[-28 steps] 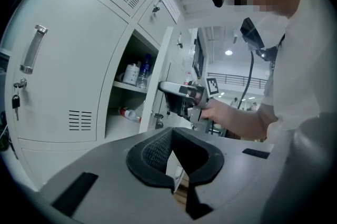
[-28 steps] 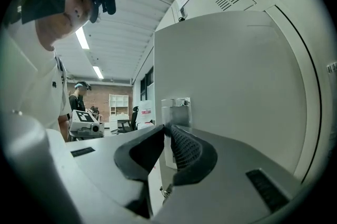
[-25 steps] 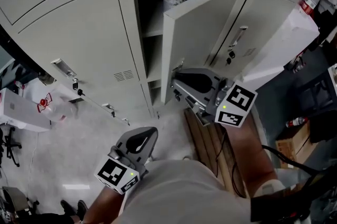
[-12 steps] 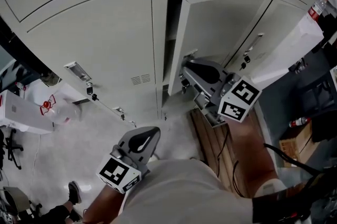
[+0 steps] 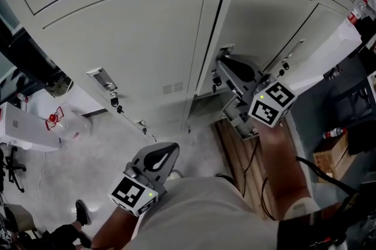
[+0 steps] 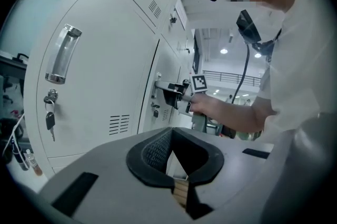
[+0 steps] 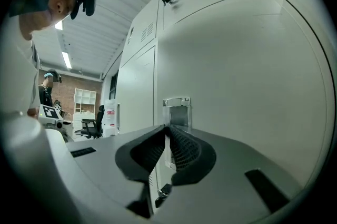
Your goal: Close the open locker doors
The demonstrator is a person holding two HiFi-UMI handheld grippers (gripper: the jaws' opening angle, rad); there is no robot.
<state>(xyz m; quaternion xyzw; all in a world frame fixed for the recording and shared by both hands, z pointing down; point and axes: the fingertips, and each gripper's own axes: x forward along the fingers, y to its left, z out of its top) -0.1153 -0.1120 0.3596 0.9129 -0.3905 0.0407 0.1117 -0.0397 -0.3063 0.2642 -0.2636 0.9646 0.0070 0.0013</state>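
The pale grey locker door (image 5: 258, 25) in the middle column stands almost flush with its frame, with only a dark slit along its left edge. My right gripper (image 5: 224, 64) rests against that door at its recessed handle (image 7: 176, 111). Its jaws are closing to a thin gap, and I see nothing between them. In the right gripper view the fingertips (image 7: 164, 132) point at the door face. My left gripper (image 5: 163, 154) hangs low by the person's body, away from the lockers, shut and empty. The left gripper view shows the right gripper (image 6: 171, 92) on the door.
The neighbouring left locker door (image 5: 129, 37) is shut, with a handle (image 5: 101, 78) and hanging keys (image 5: 114, 103). A wooden pallet (image 5: 241, 152) lies on the floor below the lockers. A white box (image 5: 23, 125) and a plastic bottle (image 5: 66, 125) sit at the left. Another white box (image 5: 329, 49) leans at the right.
The middle locker door has swung from well ajar, with shelves showing, to almost closed. My right gripper moved with it toward the lockers. My left gripper stayed put.
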